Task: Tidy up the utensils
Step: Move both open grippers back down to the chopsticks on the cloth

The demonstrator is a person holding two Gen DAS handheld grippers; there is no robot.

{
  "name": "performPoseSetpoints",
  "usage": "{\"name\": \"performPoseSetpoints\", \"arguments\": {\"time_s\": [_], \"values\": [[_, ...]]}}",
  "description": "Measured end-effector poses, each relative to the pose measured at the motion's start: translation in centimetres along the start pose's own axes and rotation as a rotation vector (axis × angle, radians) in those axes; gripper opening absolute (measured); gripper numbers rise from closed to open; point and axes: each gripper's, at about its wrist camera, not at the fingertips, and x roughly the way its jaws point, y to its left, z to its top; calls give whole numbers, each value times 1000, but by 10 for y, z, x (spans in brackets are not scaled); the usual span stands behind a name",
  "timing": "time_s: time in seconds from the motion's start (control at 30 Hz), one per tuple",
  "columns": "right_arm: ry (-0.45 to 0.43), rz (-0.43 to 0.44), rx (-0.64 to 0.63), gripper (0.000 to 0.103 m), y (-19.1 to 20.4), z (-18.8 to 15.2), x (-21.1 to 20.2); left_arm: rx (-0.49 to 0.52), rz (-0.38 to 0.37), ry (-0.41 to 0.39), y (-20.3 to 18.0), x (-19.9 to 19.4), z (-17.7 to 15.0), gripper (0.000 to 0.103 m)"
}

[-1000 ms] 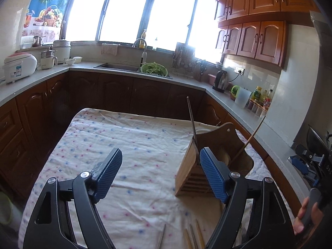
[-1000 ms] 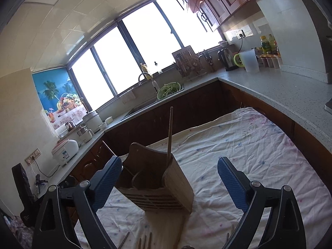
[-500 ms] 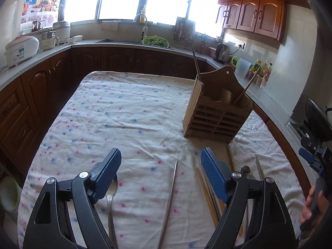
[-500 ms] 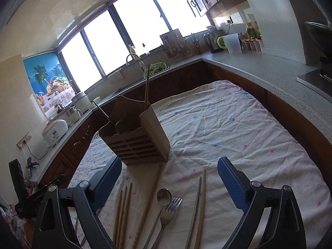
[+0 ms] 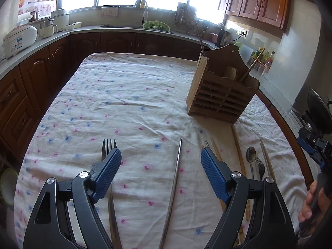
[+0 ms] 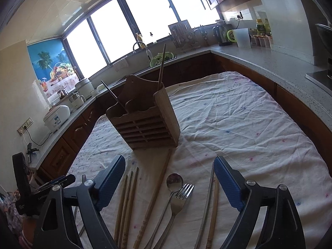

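A wooden utensil holder (image 5: 220, 95) (image 6: 145, 124) stands on the flowered tablecloth (image 5: 128, 95) with a few chopsticks upright in it. My left gripper (image 5: 160, 151) is open low over the cloth. A metal chopstick (image 5: 176, 176) lies between its fingers, and a fork (image 5: 108, 147) lies under its left finger. My right gripper (image 6: 169, 161) has its jaws closing, still wide. Below them on the cloth lie a spoon (image 6: 174, 180), a fork (image 6: 182, 195) and wooden chopsticks (image 6: 128, 195), none touched by the pads. A metal chopstick (image 6: 207, 197) lies by its right finger.
Dark wood cabinets and a grey counter (image 6: 269, 62) ring the table on three sides. The counter carries a rice cooker (image 5: 18, 37), a sink and a kettle (image 6: 222, 35). A hand (image 5: 311, 203) holds the right gripper's handle at the table's right edge.
Both grippers have dipped towards the cloth, so the loose utensils have come into view beneath them. The right gripper's jaws stand a little narrower than before.
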Motion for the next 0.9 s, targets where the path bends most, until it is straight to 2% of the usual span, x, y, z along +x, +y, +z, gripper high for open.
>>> {"name": "performPoseSetpoints", "arguments": {"time_s": [0.17,0.23,0.33,0.43,0.57,0.63,0.9], "values": [[52,2,-22,65,11,-2,22,25,-8,41,-3,12,0,76],[86,4,-26,53,13,-4,35,38,-18,75,-7,21,0,65],[142,10,-32,44,18,-6,56,66,-26,130,-12,36,1,53],[188,15,-41,39,23,-8,75,101,-31,169,-18,49,2,45],[236,13,-45,36,25,-9,98,135,-41,201,-25,61,5,43],[261,6,-42,32,24,-10,110,154,-41,222,-29,70,6,37],[320,-43,-37,23,18,-12,148,182,-67,306,-32,101,4,31]]}}
